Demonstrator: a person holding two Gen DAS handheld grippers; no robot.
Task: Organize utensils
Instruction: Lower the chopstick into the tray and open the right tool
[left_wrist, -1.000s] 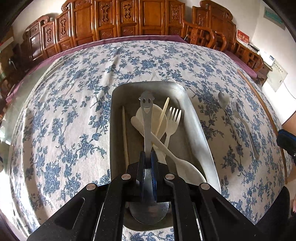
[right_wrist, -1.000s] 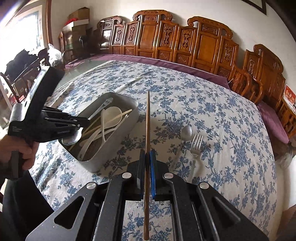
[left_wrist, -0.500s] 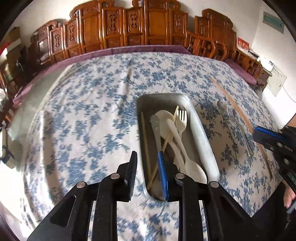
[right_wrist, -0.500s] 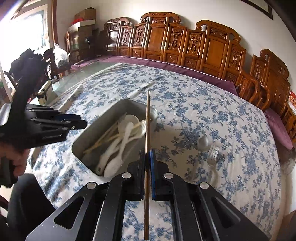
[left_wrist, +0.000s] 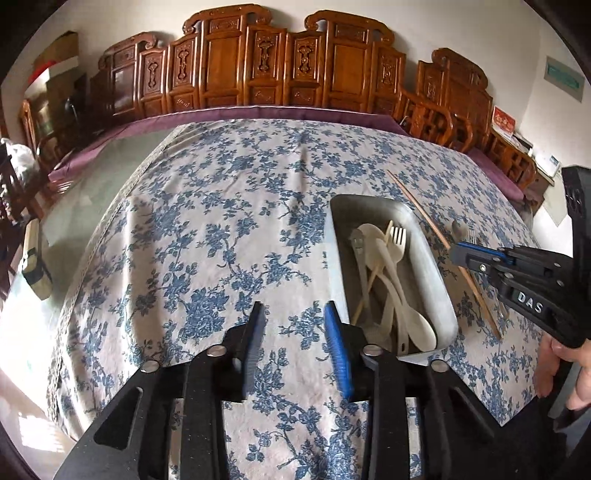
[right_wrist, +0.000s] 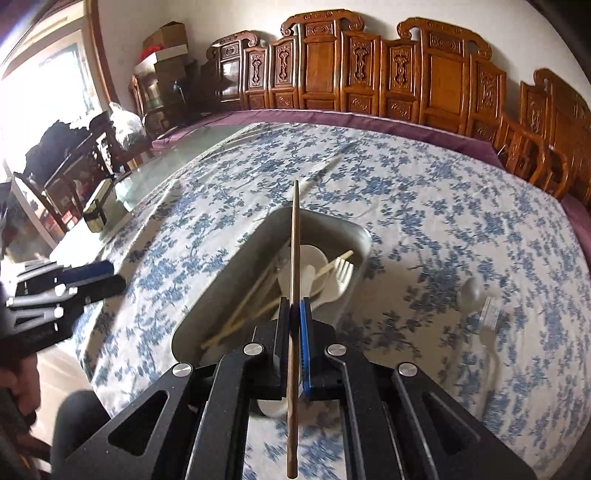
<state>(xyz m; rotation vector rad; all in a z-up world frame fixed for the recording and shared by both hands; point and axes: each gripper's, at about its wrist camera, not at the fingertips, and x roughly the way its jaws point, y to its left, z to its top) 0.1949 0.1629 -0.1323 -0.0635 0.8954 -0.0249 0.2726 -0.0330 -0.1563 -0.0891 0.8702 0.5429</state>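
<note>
Our left tongs (left_wrist: 295, 325) hang over bare flowered tablecloth (left_wrist: 207, 236); their jaws have just been spreading and nothing sits between them. Just right of them lies the metal tray (left_wrist: 432, 266), holding pale plastic spoons (left_wrist: 413, 317), a fork (left_wrist: 397, 240) and chopsticks. Our right tongs (right_wrist: 294, 306) are pressed together, pinching a brown chopstick (right_wrist: 293, 236) that points forward over the tray. Right of these, a metal spoon (right_wrist: 469, 291) and fork (right_wrist: 489, 314) lie blurred on the cloth.

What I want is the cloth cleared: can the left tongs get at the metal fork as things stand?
Probably not directly. The left tongs have just been opening and hold nothing, but the tray and the right tongs, shut on a chopstick, sit between them and the fork.
</note>
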